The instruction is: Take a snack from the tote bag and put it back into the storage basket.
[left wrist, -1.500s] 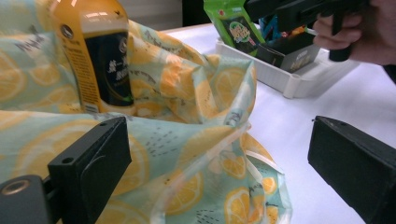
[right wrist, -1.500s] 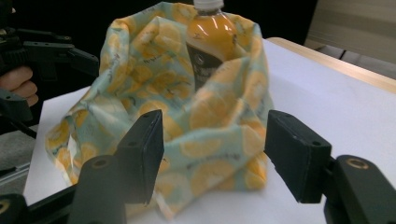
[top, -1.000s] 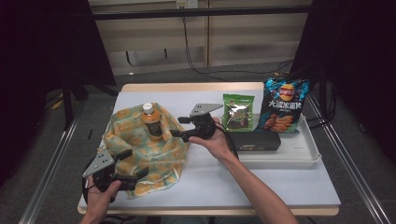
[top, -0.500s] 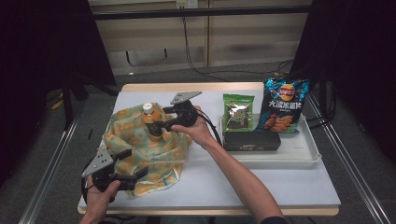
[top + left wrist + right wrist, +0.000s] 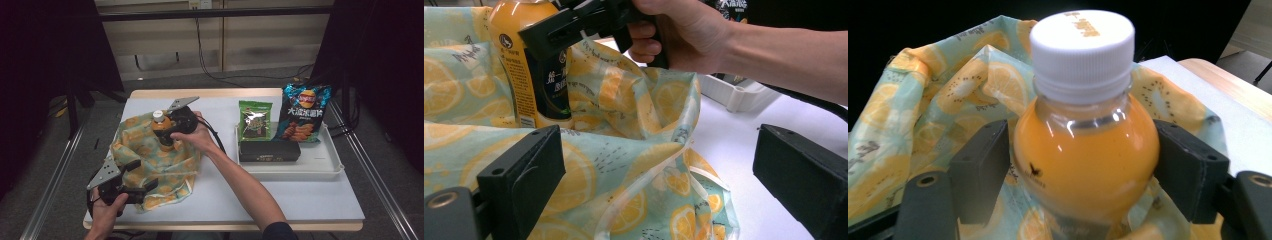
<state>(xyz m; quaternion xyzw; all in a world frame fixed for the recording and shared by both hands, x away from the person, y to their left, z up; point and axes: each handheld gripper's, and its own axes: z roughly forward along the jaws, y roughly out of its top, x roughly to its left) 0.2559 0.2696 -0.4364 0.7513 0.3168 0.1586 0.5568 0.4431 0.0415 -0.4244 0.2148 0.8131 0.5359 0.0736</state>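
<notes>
An orange juice bottle (image 5: 159, 119) with a white cap stands upright in a lemon-print cloth bag (image 5: 150, 162) on the left of the white table. My right gripper (image 5: 162, 136) reaches it from the right. Its jaws have just been opening and now flank the bottle's (image 5: 1085, 150) shoulder, close to it on both sides without clearly squeezing it. My left gripper (image 5: 142, 175) rests at the bag's near left corner, jaws wide apart over the cloth (image 5: 634, 200). In the left gripper view the bottle (image 5: 531, 75) stands behind a fold, the right gripper (image 5: 564, 27) beside it.
A white tray (image 5: 327, 167) at the right holds a blue chips bag (image 5: 305, 112), a green snack packet (image 5: 255, 120) and a black box (image 5: 270, 150). A black cable (image 5: 215, 137) trails from the right gripper across the table. Dark equipment stands beyond the table's far edge.
My right hand has moved left from near the tray to the bottle, and its jaws now sit on either side of it. The left gripper has stayed put.
</notes>
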